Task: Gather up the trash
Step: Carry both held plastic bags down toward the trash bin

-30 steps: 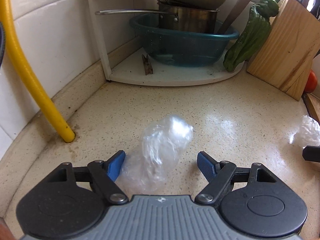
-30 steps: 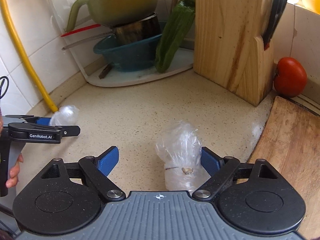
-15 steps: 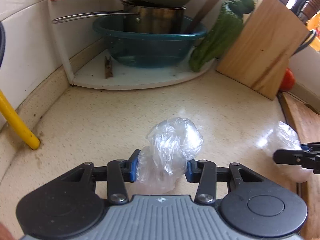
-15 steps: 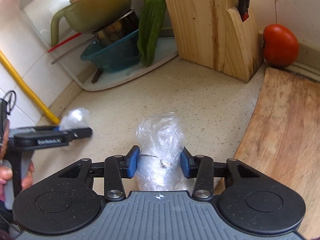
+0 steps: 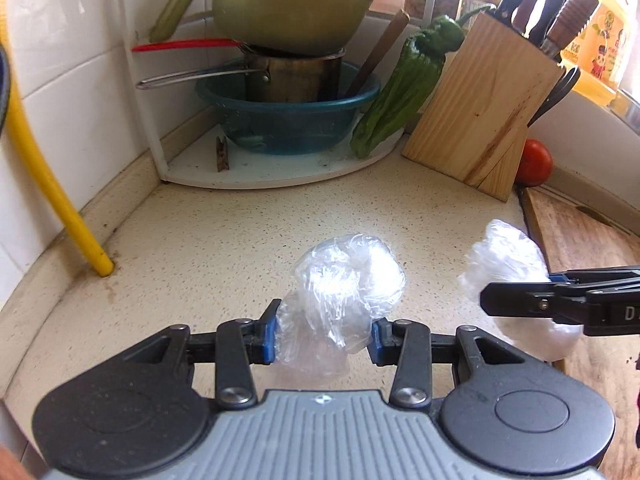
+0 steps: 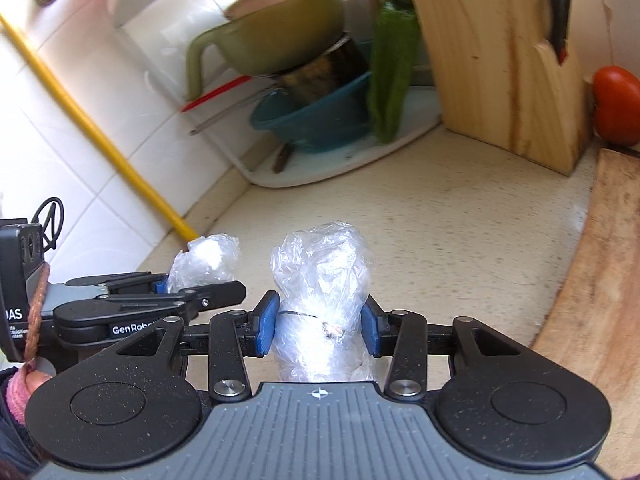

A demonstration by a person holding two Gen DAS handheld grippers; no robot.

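My left gripper (image 5: 322, 334) is shut on a crumpled clear plastic bag (image 5: 344, 280), its blue pads pressing both sides, held above the speckled counter (image 5: 224, 240). My right gripper (image 6: 320, 326) is shut on a second clear plastic bag (image 6: 322, 280) with a small scrap inside. In the left wrist view, the right gripper (image 5: 560, 300) enters from the right with its bag (image 5: 506, 252). The right wrist view shows the left gripper (image 6: 160, 292) at the left with its bag (image 6: 204, 258).
A white corner shelf (image 5: 280, 172) holds a teal basin (image 5: 288, 120), a pot and a green jug (image 5: 288, 4). A green pepper (image 5: 404, 84) leans beside a wooden knife block (image 5: 480, 112). A tomato (image 5: 534, 162), a wooden board (image 5: 580, 232) and a yellow pipe (image 5: 52, 184) border the counter.
Both grippers have shut on their plastic bags, which lay between open jaws a second ago. The left gripper has lifted its bag off the counter and pulled back; the right has tilted.
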